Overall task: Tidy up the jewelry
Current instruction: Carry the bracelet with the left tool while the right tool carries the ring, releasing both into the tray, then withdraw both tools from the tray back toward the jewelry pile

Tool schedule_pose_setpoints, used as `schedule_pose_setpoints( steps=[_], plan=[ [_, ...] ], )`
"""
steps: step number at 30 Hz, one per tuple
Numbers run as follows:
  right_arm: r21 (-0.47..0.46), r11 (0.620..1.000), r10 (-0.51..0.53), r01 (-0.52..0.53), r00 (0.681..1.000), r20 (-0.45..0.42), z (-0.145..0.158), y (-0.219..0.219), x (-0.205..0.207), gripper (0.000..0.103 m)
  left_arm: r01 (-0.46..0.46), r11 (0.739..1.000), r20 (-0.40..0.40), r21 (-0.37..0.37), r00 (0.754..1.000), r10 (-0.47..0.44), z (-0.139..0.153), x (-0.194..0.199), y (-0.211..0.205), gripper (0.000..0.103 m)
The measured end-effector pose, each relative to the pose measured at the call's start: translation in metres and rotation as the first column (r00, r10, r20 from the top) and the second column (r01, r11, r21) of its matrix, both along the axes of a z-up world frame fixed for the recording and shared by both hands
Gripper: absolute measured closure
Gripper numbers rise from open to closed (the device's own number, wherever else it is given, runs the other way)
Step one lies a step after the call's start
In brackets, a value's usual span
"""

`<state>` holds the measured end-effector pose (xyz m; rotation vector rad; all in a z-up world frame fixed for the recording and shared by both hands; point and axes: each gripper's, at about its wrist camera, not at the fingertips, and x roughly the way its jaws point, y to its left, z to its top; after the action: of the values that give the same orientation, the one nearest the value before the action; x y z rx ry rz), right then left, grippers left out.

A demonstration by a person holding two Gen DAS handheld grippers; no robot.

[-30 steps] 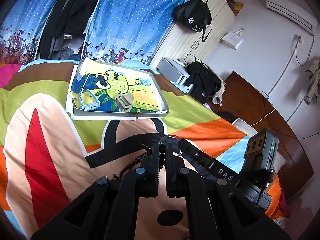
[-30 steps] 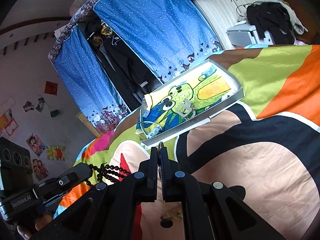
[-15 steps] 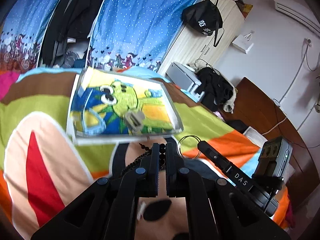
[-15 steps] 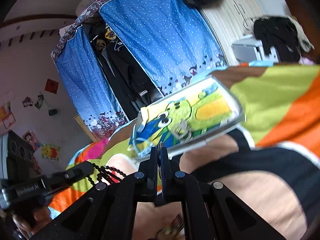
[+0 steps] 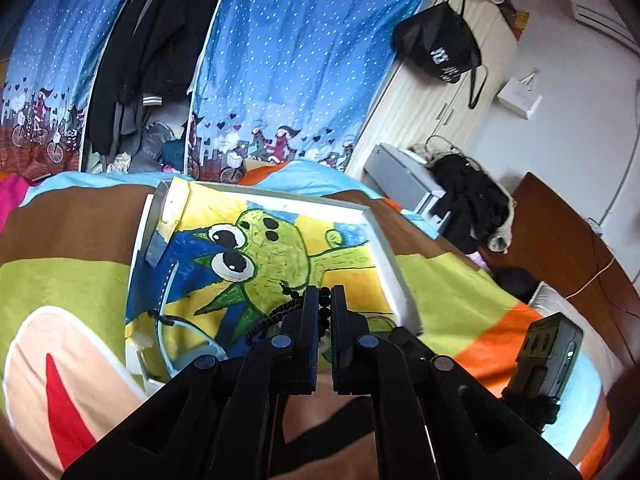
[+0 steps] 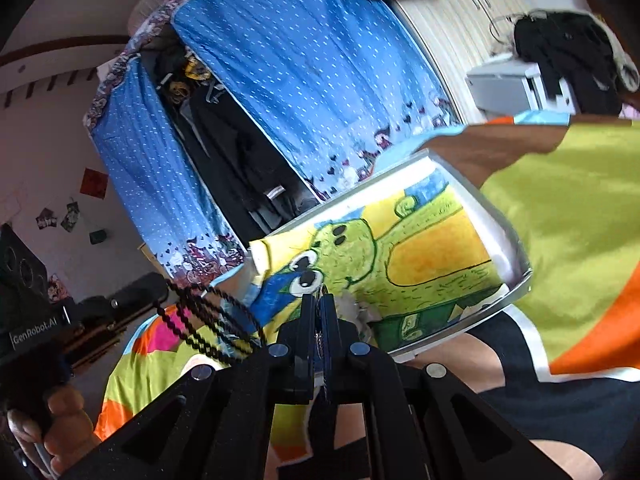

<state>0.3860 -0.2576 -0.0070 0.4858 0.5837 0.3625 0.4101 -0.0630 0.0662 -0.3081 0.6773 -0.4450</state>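
Note:
A shallow white tray (image 5: 384, 248) lined with a green cartoon drawing lies on the bedspread. My left gripper (image 5: 325, 300) is shut on a string of black beads (image 5: 276, 314) and hangs over the tray's near part. In the right wrist view the same bead string (image 6: 200, 320) dangles from the left gripper (image 6: 158, 286). My right gripper (image 6: 321, 300) is shut on a thin silvery ring that shows only as a sliver between the pads, over the tray (image 6: 516, 248). A light blue bangle (image 5: 164, 320) lies in the tray's left part.
The colourful bedspread (image 5: 72, 280) surrounds the tray. Blue dotted curtains (image 5: 288, 60) and hanging dark clothes stand behind the bed. A pale cabinet with a black bag (image 5: 440, 48) is at the right. A hand (image 6: 60, 420) holds the left gripper. A small silvery item (image 6: 354, 308) lies in the tray.
Both grippers have moved forward to the tray, each still shut on its piece. The tray now fills the middle of both views, with the tips over it.

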Motion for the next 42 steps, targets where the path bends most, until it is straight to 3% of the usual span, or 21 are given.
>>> schedule_pose_setpoints(
  steps=[9,17,19,21,23,26,31,32,33,34,37,39,42],
  plan=[
    [0.011,1.0,-0.023,0.024,0.998,-0.064,-0.024,-0.004,0.026,0.1,-0.036,0.997,-0.105,0.075,0.993,0.043,-0.045,0.029,-0.009,0.1],
    [0.011,0.999,-0.033,0.035,0.987,-0.157,-0.041,-0.004,0.028,0.097,-0.052,0.989,-0.151,0.14,0.986,0.074,-0.058,0.026,-0.008,0.099],
    [0.006,0.999,-0.037,0.038,0.987,-0.159,-0.041,-0.005,0.026,0.097,-0.049,0.985,-0.159,0.165,0.984,0.076,-0.057,0.025,-0.011,0.088],
    [-0.004,0.999,-0.041,0.041,0.987,-0.155,-0.038,-0.005,0.025,0.096,-0.06,0.983,-0.164,0.173,0.982,0.089,-0.057,0.022,-0.01,0.06],
    [-0.012,0.999,-0.048,0.047,0.988,-0.147,-0.035,-0.007,0.022,0.095,-0.074,0.985,-0.158,0.157,0.982,0.099,-0.055,0.016,-0.006,0.054],
    [-0.019,0.998,-0.064,0.063,0.991,-0.121,-0.028,-0.012,0.014,0.079,-0.084,0.982,-0.152,0.172,0.982,0.111,-0.048,0.008,-0.004,0.046],
    [-0.066,0.995,-0.086,0.081,0.993,-0.076,-0.014,-0.017,0.0,0.077,-0.116,0.977,-0.074,0.178,0.989,0.131,-0.027,-0.019,0.002,0.028],
    [-0.078,0.993,-0.09,0.085,0.994,-0.059,-0.01,-0.017,-0.005,0.073,-0.126,0.976,-0.047,0.178,0.99,0.136,-0.022,-0.027,0.004,0.025],
    [-0.092,0.991,-0.099,0.095,0.994,-0.04,-0.005,-0.018,-0.011,0.06,-0.13,0.974,-0.03,0.183,0.99,0.138,-0.018,-0.032,0.005,0.022],
    [-0.101,0.989,-0.106,0.104,0.994,-0.015,0.0,-0.019,-0.018,0.055,-0.135,0.973,-0.014,0.187,0.99,0.14,-0.013,-0.037,0.006,0.021],
    [-0.121,0.986,-0.106,0.112,0.993,0.054,0.016,-0.02,-0.039,0.049,-0.154,0.967,0.041,0.204,0.988,0.149,0.0,-0.058,0.009,0.02],
    [-0.148,0.983,-0.094,0.108,0.991,0.097,0.027,-0.017,-0.052,0.037,-0.171,0.961,0.077,0.217,0.984,0.158,0.008,-0.071,0.011,0.002],
    [-0.187,0.978,-0.064,0.097,0.983,0.172,0.044,-0.01,-0.076,0.022,-0.198,0.957,0.146,0.212,0.975,0.169,0.019,-0.096,0.016,0.002]
  ],
)
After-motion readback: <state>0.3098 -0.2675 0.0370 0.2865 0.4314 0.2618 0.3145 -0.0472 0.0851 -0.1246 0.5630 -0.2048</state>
